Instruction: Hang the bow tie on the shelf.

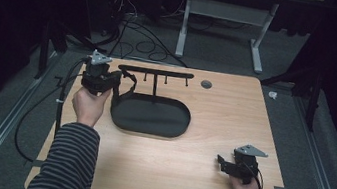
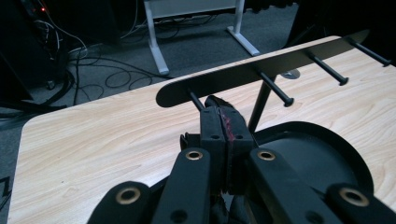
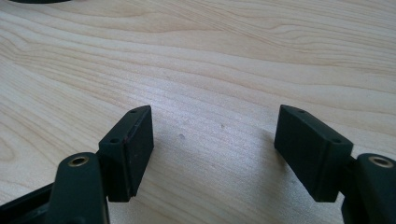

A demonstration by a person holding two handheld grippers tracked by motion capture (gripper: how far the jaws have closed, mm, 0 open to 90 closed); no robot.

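Dark floor with loose cables and a white desk frame is lying beyond the wooden tabletop, on which a black stand with an oval base tray and a bar of pegs is standing toward the far left. The person's left gripper is hovering at the left end of that bar, its jaws pressed together on a thin black strap. In the high view the strap is looping from the jaws down toward the tray's left rim; in the left gripper view its dark edge, with a reddish streak, is showing between the closed jaws, just beside the leftmost peg. The right gripper is resting low near the tabletop's near right corner, well apart from the stand, its jaws spread wide over bare wood and holding nothing.

Judging from this, the step in hand is hanging the strap on the rack. The next move is calling for the strap's loop to be brought over the tip of the leftmost peg and slid along it before the jaws are let apart; whether the loop is open enough to slip on cannot be told.
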